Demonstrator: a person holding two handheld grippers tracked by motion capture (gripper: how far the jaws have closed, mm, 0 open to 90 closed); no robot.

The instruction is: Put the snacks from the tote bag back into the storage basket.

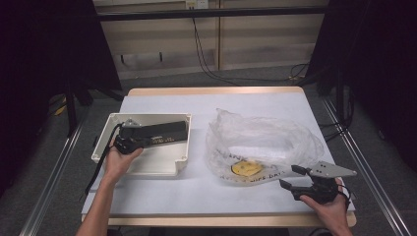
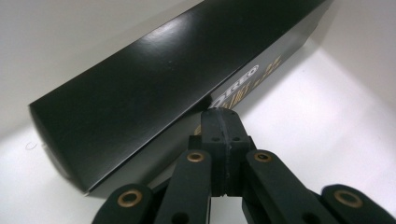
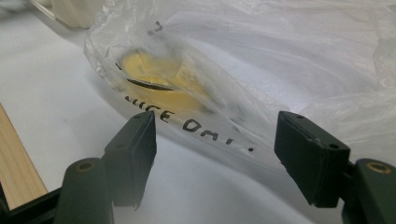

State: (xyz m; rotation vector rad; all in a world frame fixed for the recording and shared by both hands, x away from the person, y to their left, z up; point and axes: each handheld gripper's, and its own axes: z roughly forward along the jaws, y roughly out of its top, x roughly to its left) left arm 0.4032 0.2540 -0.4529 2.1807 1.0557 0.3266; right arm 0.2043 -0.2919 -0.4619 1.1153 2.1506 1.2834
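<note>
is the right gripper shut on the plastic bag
No, in the right gripper view the right gripper has its jaws wide apart, just short of the plastic bag.

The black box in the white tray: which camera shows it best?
The left gripper view shows the black box best: close up, with gold lettering on its side, behind the shut left gripper. The high view shows the whole box small, lying lengthwise in the white tray. The right gripper view looks at the plastic bag instead.

**Bright table, dark surround**

Overhead light falls on the white table [image 1: 162,189] — the edges sink into black. Glare streaks the black box [image 2: 154,88]. The right gripper [image 3: 215,158] view is soft, its plastic bag [image 3: 280,70] blurred and hazy.
</note>
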